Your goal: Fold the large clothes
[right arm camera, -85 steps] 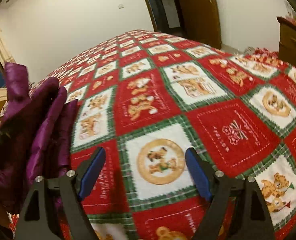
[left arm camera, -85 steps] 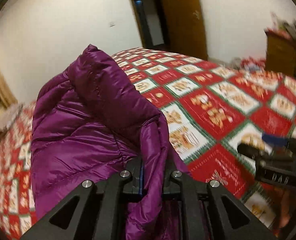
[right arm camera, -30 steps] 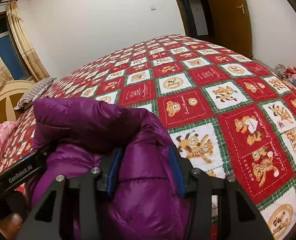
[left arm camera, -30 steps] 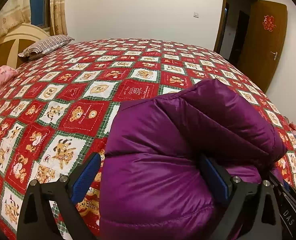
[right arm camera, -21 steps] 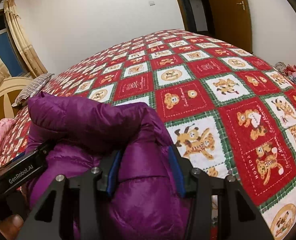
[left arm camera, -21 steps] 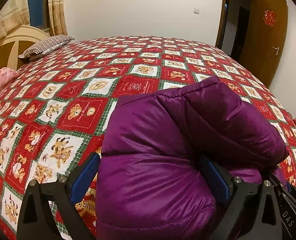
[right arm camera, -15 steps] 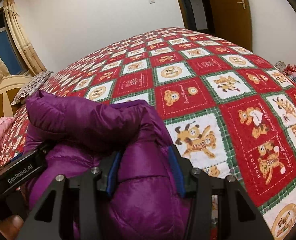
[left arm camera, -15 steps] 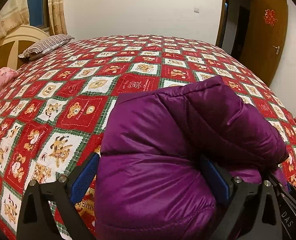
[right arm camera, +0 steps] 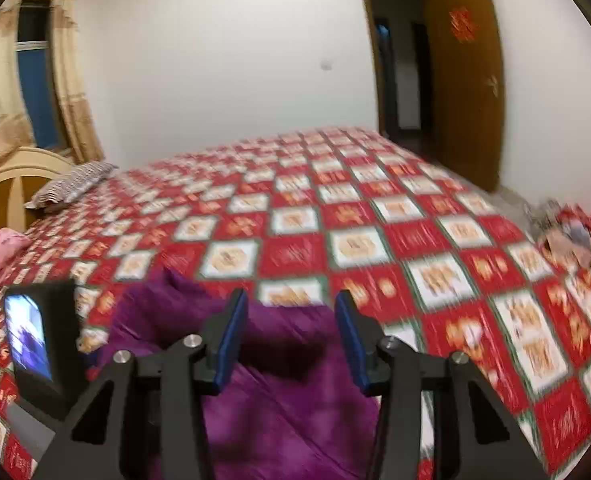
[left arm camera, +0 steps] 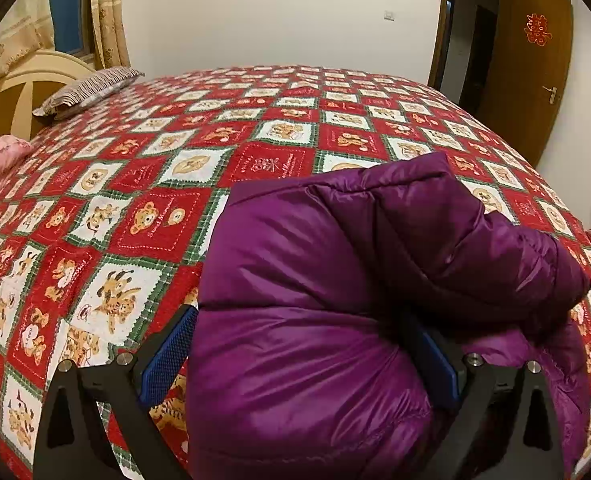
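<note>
Bed [left arm camera: 255, 128] with red teddy-print quilt fills both frames. Purple down jacket [left arm camera: 335, 300] bunched lower centre-right in left wrist view, resting on quilt at near edge. Striped pillow [left arm camera: 87, 92] upper left. Left hand-held gripper [left arm camera: 301, 354] spread wide, padded bulk between jaws; firm contact unclear. Right hand-held gripper [right arm camera: 291, 340] above jacket, jaws closing, nothing pinched between blue pads [right arm camera: 231, 340]. Judgement: fold mid-way; press out trapped air, pin folded layer with left, re-grab free edge low with right.
</note>
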A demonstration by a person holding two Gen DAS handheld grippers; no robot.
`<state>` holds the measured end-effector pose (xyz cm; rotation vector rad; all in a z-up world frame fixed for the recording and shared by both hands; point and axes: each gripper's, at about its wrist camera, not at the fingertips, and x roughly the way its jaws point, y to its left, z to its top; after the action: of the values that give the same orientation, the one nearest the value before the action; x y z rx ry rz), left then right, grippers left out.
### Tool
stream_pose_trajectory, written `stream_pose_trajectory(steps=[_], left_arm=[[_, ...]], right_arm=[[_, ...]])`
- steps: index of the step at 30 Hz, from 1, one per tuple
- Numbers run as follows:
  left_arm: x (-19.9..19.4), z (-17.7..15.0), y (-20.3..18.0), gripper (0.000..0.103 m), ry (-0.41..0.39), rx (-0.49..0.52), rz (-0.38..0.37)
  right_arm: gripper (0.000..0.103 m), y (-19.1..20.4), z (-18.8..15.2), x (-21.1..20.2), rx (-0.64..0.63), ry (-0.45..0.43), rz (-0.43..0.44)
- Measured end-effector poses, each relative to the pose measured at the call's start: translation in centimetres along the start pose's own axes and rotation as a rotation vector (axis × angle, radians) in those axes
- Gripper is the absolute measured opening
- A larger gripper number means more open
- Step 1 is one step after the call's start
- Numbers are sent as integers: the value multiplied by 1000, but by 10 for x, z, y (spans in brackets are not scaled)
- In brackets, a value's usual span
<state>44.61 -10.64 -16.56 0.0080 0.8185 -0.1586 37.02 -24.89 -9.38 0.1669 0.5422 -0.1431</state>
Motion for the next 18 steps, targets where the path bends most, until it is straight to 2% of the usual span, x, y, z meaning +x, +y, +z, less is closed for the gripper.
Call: stream_pose_trajectory(steps=[1,2,3,5,7,9,11,12,15,18], left_arm=[[-3,3,2,100,17,-3,-16],[-6,5,3,100,26,-7,-30],[-14,9,7,100,11,-21,-45],[-29,17,18,100,-62,-56,-64],[-35,27,29,100,-123,-94,-46],[-23,33,34,100,-102,-121,-23],[3,32,32,100,-17,-120,-41],[12,28,31,100,0,-122,-46],[15,21,31,102,-24,-138,-38],[16,19,25,102,-32,-112,-13]], right_arm=[[38,-1,1,15,13,36,20],[27,-1,-1,24,23,55,24],[22,-5,-4,34,36,70,29],[21,-13,-14,49,33,83,15],[21,-21,-19,55,50,96,18],[20,-28,-20,58,61,98,13],[20,-33,-21,61,69,91,6],[21,-35,-21,63,72,94,15],[22,-37,-22,64,77,85,41],[22,-39,-27,75,86,129,59]])
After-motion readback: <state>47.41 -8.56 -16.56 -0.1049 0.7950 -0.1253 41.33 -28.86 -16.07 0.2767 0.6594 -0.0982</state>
